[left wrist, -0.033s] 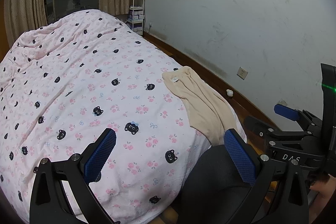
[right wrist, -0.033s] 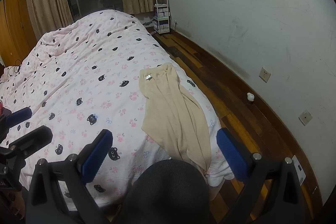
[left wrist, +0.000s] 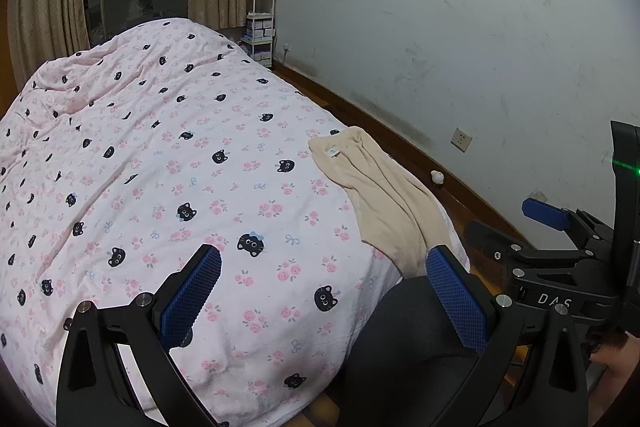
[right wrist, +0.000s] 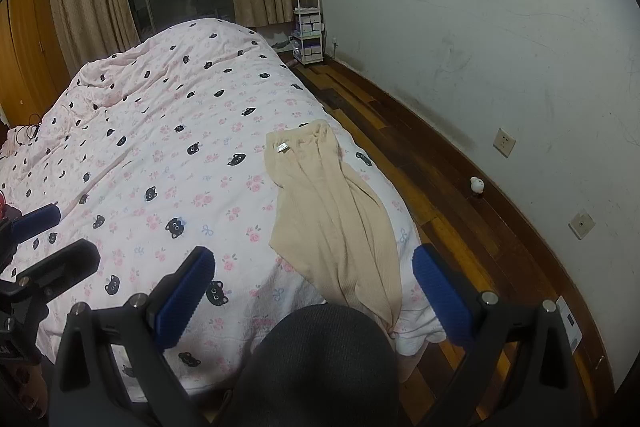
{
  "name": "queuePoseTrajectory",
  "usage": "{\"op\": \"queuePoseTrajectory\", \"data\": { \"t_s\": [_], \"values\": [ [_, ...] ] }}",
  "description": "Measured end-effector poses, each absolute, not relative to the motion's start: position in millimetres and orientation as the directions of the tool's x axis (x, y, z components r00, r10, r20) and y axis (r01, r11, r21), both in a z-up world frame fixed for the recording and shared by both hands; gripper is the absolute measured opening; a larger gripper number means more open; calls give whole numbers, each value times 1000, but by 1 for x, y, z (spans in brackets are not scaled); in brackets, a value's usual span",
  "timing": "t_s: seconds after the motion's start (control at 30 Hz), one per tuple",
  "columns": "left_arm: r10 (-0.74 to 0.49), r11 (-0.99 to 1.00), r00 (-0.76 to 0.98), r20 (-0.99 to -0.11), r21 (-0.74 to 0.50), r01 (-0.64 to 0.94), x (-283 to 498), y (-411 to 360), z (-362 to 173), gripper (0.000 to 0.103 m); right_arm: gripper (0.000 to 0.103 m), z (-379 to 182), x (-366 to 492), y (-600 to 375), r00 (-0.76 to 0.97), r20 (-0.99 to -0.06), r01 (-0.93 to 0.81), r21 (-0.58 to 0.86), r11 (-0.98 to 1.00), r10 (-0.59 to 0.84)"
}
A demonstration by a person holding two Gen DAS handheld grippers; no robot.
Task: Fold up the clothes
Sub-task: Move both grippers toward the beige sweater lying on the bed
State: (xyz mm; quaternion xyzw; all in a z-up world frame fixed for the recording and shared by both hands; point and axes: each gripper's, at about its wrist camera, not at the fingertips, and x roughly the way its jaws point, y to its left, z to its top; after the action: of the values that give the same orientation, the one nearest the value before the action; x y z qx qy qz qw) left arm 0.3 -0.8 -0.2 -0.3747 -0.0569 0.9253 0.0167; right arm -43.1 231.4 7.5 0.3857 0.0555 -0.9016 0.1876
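A beige garment [right wrist: 332, 211] lies stretched lengthwise near the right edge of the bed, a small label near its far end; it also shows in the left wrist view [left wrist: 384, 199]. Its near end hangs toward the bed's corner behind a dark rounded chair back [right wrist: 320, 363]. My left gripper [left wrist: 324, 299] is open and empty, held above the bed's near edge, left of the garment. My right gripper [right wrist: 312, 295] is open and empty, in front of the garment's near end. Each gripper shows at the edge of the other's view.
The bed carries a pink quilt with black cat faces [right wrist: 168, 155]. Wooden floor [right wrist: 432, 171] runs between bed and white wall. A small white object [right wrist: 477, 184] sits by the baseboard. A white shelf rack [right wrist: 307, 11] stands in the far corner by curtains. A wooden wardrobe [right wrist: 24, 47] is far left.
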Motion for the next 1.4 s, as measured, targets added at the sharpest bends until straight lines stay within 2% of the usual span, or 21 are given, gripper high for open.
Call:
{"op": "queuePoseTrajectory", "data": {
  "t_s": [0.67,1.4],
  "values": [
    [106,-992,-721,-684,-120,-32,-22,7,1,102,101,5,-51,237,-630,-712,369,75,-926,-309],
    [111,-994,-675,-729,-94,-62,-97,11,-29,102,101,-44,-116,236,-577,-763,331,108,-937,-292]
  ]
}}
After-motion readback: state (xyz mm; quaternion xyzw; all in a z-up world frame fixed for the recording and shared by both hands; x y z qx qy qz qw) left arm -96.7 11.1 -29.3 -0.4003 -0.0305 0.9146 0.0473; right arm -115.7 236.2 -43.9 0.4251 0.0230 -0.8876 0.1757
